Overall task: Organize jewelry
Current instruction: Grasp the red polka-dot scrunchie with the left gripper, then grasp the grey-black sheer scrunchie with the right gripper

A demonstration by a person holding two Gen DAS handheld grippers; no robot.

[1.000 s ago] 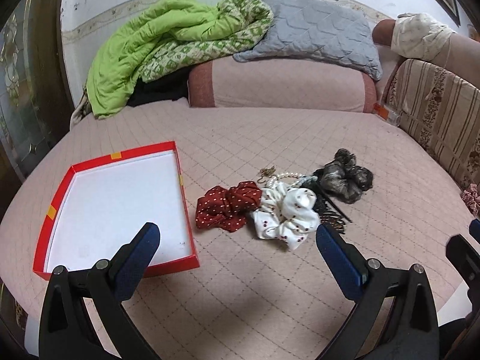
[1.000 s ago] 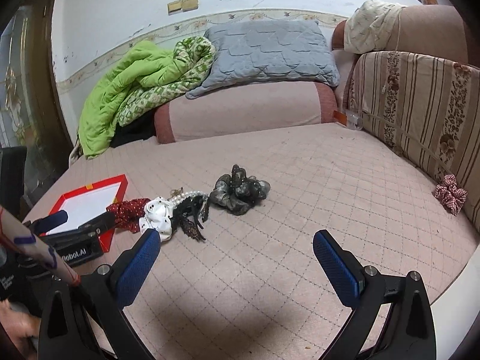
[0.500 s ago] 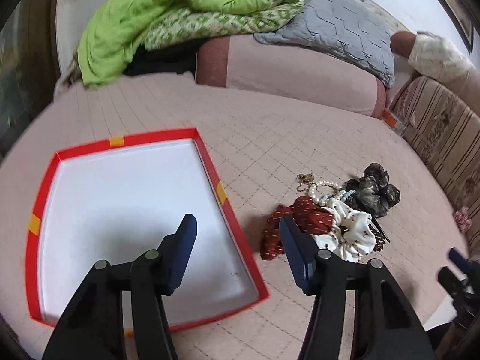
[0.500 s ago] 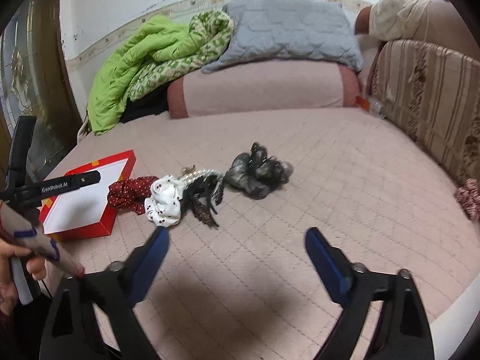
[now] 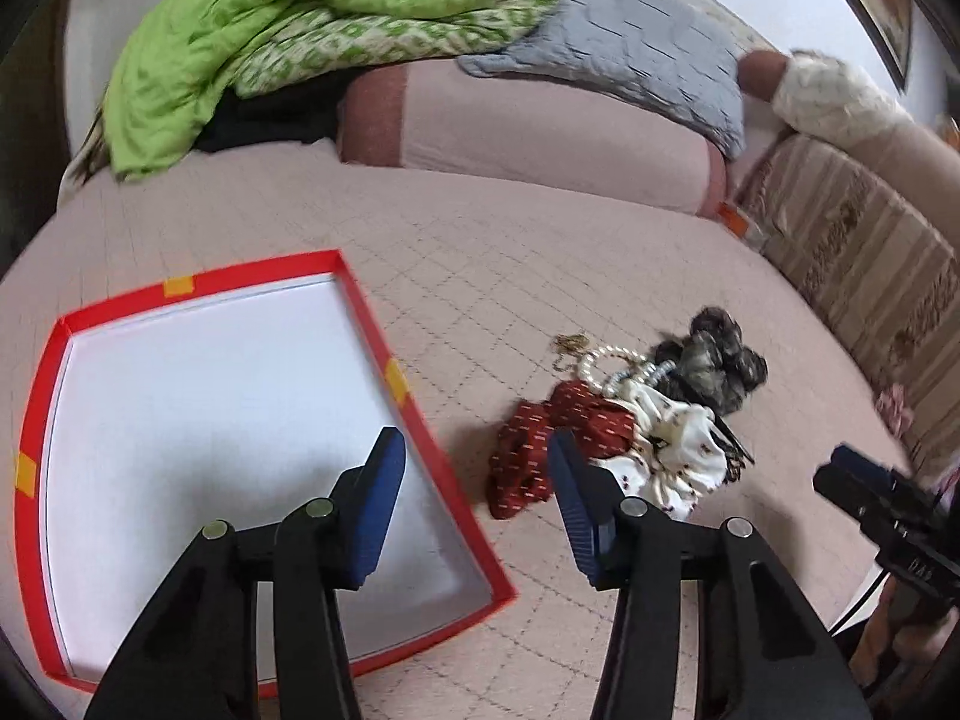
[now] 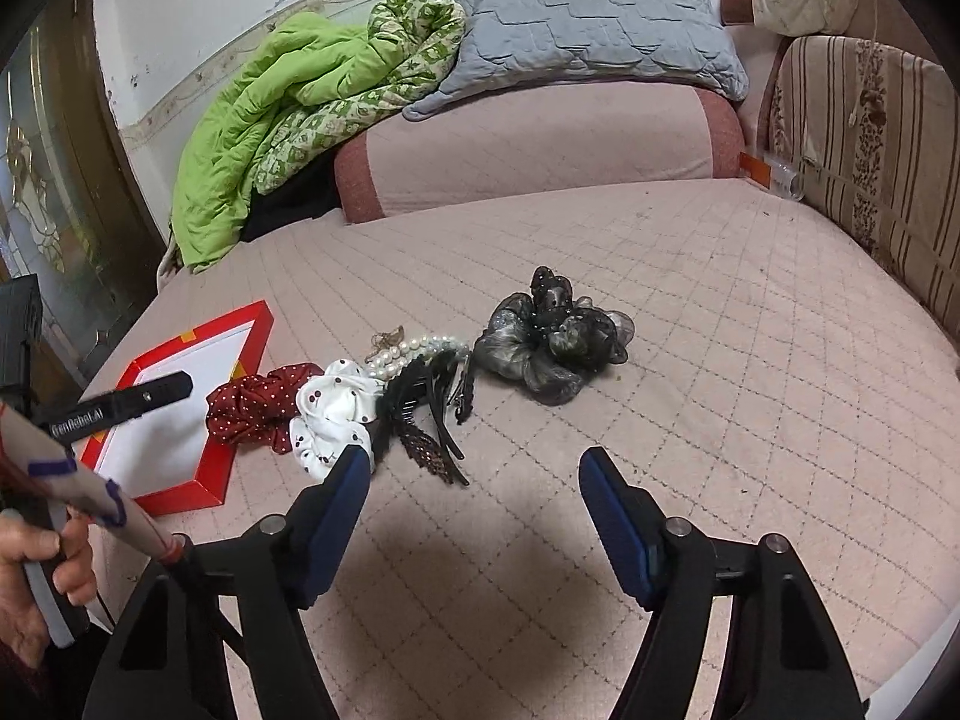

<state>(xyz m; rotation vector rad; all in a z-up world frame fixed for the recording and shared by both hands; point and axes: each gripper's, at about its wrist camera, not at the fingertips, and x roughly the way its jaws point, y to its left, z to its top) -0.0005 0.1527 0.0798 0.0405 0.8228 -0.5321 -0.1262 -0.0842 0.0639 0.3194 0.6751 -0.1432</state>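
Observation:
A red-rimmed shallow box [image 5: 366, 312] with a white floor lies on the pink bed; it also shows in the right wrist view [image 6: 210, 480]. Right of it lies a pile: a red dotted scrunchie [image 5: 540, 444], a white cherry scrunchie [image 5: 678, 456], a pearl bracelet [image 5: 606, 360], a thin gold chain [image 5: 570, 345], a dark grey scrunchie [image 5: 714, 360] and black hair clips [image 6: 432, 420]. My left gripper [image 5: 477, 489] is open and empty, over the box's right rim. My right gripper [image 6: 474, 492] is open and empty, just in front of the pile.
A green quilt [image 6: 288, 120], a grey pillow [image 6: 576, 18] and a pink bolster [image 6: 540, 150] lie at the bed's far end. A striped cushion [image 6: 870, 138] lines the right side. A small red scrunchie [image 5: 894, 408] lies by it.
Both grippers have narrowed from wide open but stay open. The left gripper has swung left over the box's rim. The right gripper has moved forward towards the pile.

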